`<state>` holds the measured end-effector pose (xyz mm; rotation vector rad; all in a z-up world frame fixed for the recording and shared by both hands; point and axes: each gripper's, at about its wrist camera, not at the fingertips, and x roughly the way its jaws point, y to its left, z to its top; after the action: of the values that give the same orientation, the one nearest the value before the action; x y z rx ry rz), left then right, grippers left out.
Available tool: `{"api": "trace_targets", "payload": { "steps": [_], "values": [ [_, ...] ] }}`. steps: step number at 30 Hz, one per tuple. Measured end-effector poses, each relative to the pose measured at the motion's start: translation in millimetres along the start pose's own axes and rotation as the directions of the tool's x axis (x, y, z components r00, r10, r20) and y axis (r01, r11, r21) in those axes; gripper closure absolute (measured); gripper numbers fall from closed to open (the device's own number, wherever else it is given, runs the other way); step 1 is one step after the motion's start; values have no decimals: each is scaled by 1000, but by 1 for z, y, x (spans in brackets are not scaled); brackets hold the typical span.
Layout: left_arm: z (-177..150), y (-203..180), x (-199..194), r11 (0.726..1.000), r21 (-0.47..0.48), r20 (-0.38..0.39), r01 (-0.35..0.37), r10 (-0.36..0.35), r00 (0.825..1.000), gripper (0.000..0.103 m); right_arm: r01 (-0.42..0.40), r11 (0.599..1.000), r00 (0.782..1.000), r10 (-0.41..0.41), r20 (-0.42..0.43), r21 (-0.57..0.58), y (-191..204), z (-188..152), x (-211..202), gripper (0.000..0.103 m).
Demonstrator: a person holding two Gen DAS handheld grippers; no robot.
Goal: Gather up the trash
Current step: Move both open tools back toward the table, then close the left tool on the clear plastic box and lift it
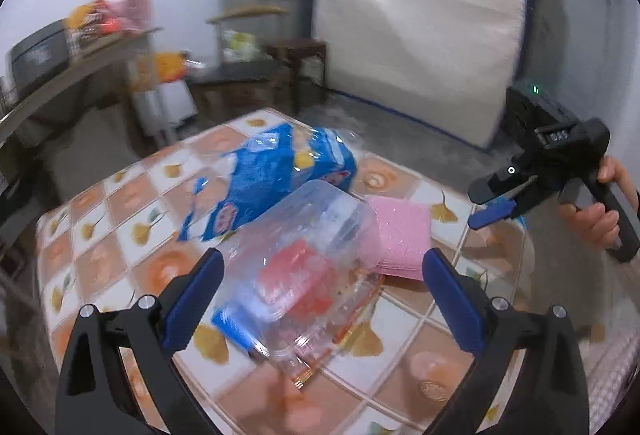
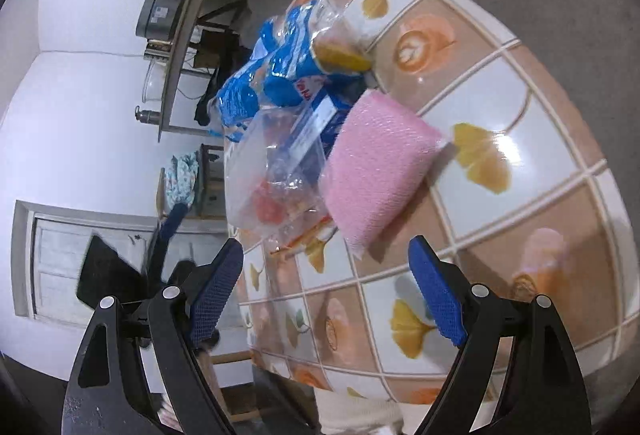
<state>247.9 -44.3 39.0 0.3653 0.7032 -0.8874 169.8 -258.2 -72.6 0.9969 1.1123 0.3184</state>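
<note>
L gripper [image 1: 322, 299] hangs nearest, tilted down over the worktop [image 1: 120, 203], fingers wide apart w/ nothing pinched; the clear plastic box [image 1: 304, 255] lies just ahead btwn them, long axis running away toward the blue wrapper [image 1: 272, 175] behind it. Pink sponge pack [image 1: 400, 239] sits beside the box, R side. R gripper [image 2: 326, 291] is farther off, also spread, empty.

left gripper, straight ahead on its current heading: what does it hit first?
Most likely the clear plastic container, lying between the open left gripper fingers' line and the table. Depth is unclear through the fisheye blur.
</note>
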Motion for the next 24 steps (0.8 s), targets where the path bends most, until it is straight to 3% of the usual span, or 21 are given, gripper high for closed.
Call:
{"api": "trace_targets", "payload": {
  "steps": [4,6,10,14,19,24],
  "values": [
    [15,11,26,994,81,-87,76,-69,994,6,43,999,999,-43,2,0,4,-2,-2,22],
    [20,12,43,981,149,-164,120,-95,982,6,55,998,998,-55,4,7,4,1,0,22],
    [21,11,71,947,287,-270,146,-66,961,6,61,998,998,-61,7,20,-2,3,-1,22],
    [18,10,92,909,372,-374,188,-38,927,6,57,998,998,-57,3,19,-5,4,-2,22],
    [23,15,103,907,359,-429,222,-51,902,6,64,998,998,-64,-8,0,-2,6,7,22],
    [27,17,120,911,313,-518,267,-71,852,6,54,998,998,-55,-25,-14,0,3,14,22]
  ]
}}
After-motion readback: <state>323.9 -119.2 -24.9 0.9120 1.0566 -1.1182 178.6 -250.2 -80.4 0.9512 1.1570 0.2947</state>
